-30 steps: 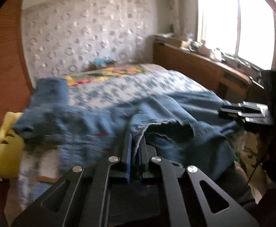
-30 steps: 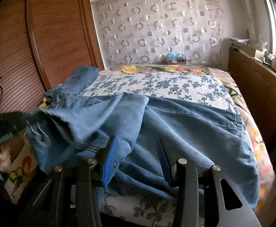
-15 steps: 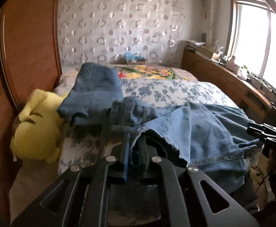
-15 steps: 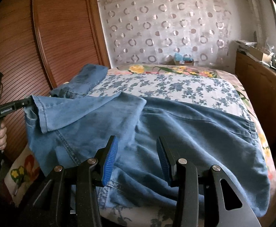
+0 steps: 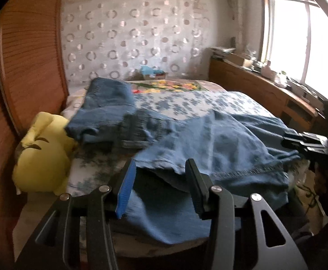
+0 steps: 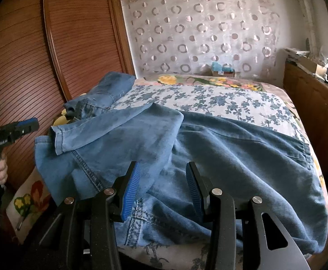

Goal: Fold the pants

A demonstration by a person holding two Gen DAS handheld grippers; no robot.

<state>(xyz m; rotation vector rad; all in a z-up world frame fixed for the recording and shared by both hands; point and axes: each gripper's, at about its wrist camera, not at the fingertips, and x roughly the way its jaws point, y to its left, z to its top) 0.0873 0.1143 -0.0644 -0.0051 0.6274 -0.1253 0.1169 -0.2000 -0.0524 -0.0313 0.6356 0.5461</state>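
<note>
Denim pants point(image 6: 220, 153) lie spread across the near part of the bed point(image 6: 208, 99), over its floral bedcover. One leg end is turned over the body of the garment, its hem point(image 6: 58, 139) lying toward the bed's left edge. Left claw point(image 5: 159, 189) stands wide, holding nothing, just above the near cloth edge. Right claw point(image 6: 161, 189) likewise stands wide and empty over the pants. A second denim piece point(image 6: 105, 94) sits folded near the wardrobe point(image 6: 51, 45), beside a yellow plush toy point(image 5: 42, 153). Judgement: one fold is laid and released; the layers are uneven and rumpled, so smoothing and at least one further fold remain.
</note>
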